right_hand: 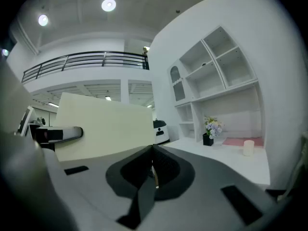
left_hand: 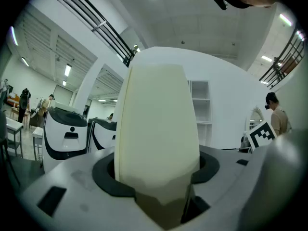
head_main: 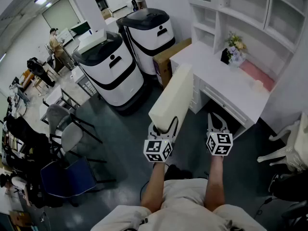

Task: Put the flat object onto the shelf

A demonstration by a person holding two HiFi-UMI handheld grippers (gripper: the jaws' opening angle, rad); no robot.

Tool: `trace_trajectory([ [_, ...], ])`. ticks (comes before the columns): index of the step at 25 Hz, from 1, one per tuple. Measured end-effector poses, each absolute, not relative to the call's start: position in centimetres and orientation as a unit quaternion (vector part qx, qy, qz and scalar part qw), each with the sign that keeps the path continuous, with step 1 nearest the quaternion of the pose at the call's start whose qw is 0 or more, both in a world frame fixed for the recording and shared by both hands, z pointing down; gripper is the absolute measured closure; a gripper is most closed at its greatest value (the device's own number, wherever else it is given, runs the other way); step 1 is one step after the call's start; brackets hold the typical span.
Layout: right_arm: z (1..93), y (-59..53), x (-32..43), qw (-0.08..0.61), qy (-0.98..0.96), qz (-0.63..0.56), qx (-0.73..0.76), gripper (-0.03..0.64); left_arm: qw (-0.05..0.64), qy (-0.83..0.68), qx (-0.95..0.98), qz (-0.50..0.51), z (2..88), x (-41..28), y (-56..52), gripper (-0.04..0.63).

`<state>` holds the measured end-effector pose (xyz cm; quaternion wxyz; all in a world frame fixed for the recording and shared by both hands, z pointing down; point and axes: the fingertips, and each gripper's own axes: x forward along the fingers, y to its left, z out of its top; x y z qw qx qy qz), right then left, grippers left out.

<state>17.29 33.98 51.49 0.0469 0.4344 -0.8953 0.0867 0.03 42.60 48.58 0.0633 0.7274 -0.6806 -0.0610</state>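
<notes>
The flat object is a thick cream slab [head_main: 172,97]. It stands on edge in my left gripper [head_main: 164,128], which is shut on its near end. In the left gripper view the slab [left_hand: 158,129] rises between the two jaws and fills the middle. My right gripper [head_main: 217,121] is held to the right of the slab with nothing in it. In the right gripper view its jaws [right_hand: 151,153] meet, and the slab's broad face [right_hand: 103,126] shows at the left. The white shelf unit [head_main: 243,13] stands on a white desk [head_main: 207,66] ahead.
On the desk are a flower pot [head_main: 234,48], a pink mat [head_main: 257,75] and a small white candle [head_main: 259,85]. Two large white-and-black machines [head_main: 109,69] [head_main: 147,32] and a cardboard box [head_main: 168,60] stand to the left of it. Chairs [head_main: 67,131] are at the left and a white chair [head_main: 288,148] at the right.
</notes>
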Motion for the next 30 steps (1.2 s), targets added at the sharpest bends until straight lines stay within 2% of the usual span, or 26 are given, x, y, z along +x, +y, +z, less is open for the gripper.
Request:
trace_trajectory([
  [7, 50.9, 33.1, 19.3, 0.042, -0.893, 0.092, 0.438, 0.549, 0.068, -0.675, 0.732, -0.054, 48.6, 1.7, 41.9, 0.321],
  [18, 51.8, 30.8, 18.7, 0.032, -0.890, 0.102, 0.443, 0.548, 0.056, -0.690, 0.719, -0.063, 48.7, -0.4, 40.5, 0.321],
  [30, 47.9, 22.2, 16.8, 0.055, -0.901, 0.064, 0.425, 0.548, 0.041, -0.684, 0.723, -0.091, 45.6, -3.2, 29.6, 0.319],
])
